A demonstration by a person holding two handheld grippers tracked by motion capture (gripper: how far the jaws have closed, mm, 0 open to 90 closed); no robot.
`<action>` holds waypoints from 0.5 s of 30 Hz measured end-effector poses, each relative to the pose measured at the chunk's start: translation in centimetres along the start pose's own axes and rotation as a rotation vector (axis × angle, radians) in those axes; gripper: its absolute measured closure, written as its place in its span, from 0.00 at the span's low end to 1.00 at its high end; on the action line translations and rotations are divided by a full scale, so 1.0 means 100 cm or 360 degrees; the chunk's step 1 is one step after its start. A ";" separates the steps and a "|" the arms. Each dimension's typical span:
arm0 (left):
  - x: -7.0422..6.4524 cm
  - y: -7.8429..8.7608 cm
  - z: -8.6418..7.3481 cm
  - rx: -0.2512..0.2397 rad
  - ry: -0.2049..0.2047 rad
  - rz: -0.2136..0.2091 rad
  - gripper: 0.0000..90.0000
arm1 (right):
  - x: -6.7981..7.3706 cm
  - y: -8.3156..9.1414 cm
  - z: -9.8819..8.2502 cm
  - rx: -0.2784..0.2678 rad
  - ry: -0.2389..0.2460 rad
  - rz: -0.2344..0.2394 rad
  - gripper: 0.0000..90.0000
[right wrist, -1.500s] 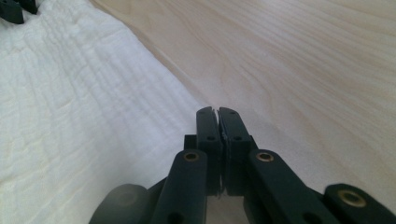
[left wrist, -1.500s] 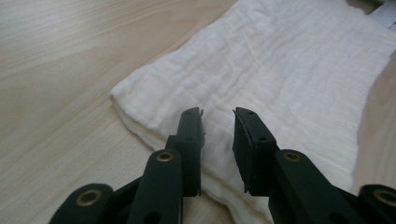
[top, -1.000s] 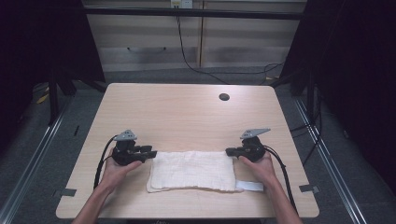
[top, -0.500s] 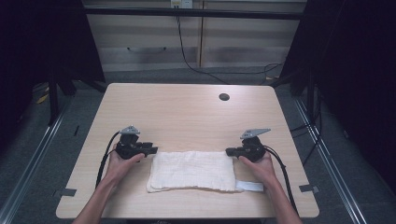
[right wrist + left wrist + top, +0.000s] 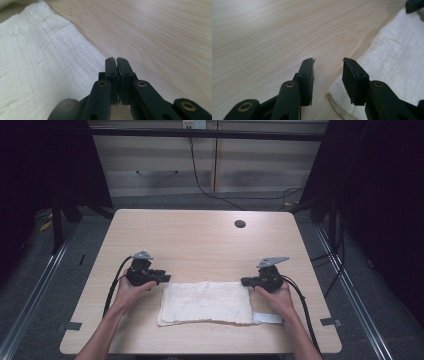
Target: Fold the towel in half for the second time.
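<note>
Your white towel (image 5: 205, 302) lies flat on the tabletop (image 5: 200, 240), close to the near edge and about in the middle between the left and right edges. It is folded into a long shape. A small white strip (image 5: 267, 318) sticks out from its near right corner.

Your left gripper (image 5: 162, 278) sits just beside the towel's far left corner. Its jaws stand apart and have just been closing a little. Nothing is between them but bare wood. In the left gripper view, the left gripper (image 5: 328, 67) points past the corner of the towel (image 5: 392, 70), which lies under the jaw on the right side of that view. The jaws do not pinch the cloth.

Your right gripper (image 5: 245, 282) is at the towel's far right corner. In the right gripper view, the right gripper (image 5: 116, 61) has its jaws pressed tight together, right at the edge of the towel (image 5: 37, 62). You cannot tell if a bit of cloth is caught between them.

A small dark round hole (image 5: 240, 224) sits near the far right corner of the tabletop, well apart from the towel. A black cable (image 5: 112, 287) trails from your left gripper toward the near edge. Nothing stands between your grippers and the towel.
</note>
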State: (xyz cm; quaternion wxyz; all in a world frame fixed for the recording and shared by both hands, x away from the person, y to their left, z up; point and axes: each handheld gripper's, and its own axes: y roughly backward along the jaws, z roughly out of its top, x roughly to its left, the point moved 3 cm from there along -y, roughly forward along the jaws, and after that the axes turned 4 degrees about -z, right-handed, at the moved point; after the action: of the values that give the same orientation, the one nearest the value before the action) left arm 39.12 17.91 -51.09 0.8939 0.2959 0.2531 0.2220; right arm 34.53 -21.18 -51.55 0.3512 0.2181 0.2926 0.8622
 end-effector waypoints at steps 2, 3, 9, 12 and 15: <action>-0.004 0.001 -0.003 0.0021 -0.0024 -0.0013 0.68 | 0.001 0.002 0.000 -0.0007 -0.0003 -0.0001 0.98; -0.006 0.002 -0.004 0.0024 -0.0034 -0.0025 0.68 | 0.001 0.002 0.000 -0.0010 0.0004 -0.0001 0.98; -0.007 0.002 -0.012 0.0061 -0.0066 -0.0011 0.72 | 0.000 0.000 0.000 -0.0003 -0.0002 -0.0004 0.98; -0.011 0.001 -0.014 0.0046 -0.0075 0.0029 0.74 | 0.000 0.000 -0.001 0.0000 -0.0003 -0.0004 0.98; -0.012 -0.001 -0.015 0.0048 -0.0089 0.0041 0.76 | -0.001 0.001 -0.001 0.0000 -0.0005 -0.0008 0.98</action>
State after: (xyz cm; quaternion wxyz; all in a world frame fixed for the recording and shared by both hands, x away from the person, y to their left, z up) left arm 37.31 17.81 -51.80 0.8931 0.3188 0.2277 0.2214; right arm 34.54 -21.31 -51.57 0.3538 0.2187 0.2926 0.8611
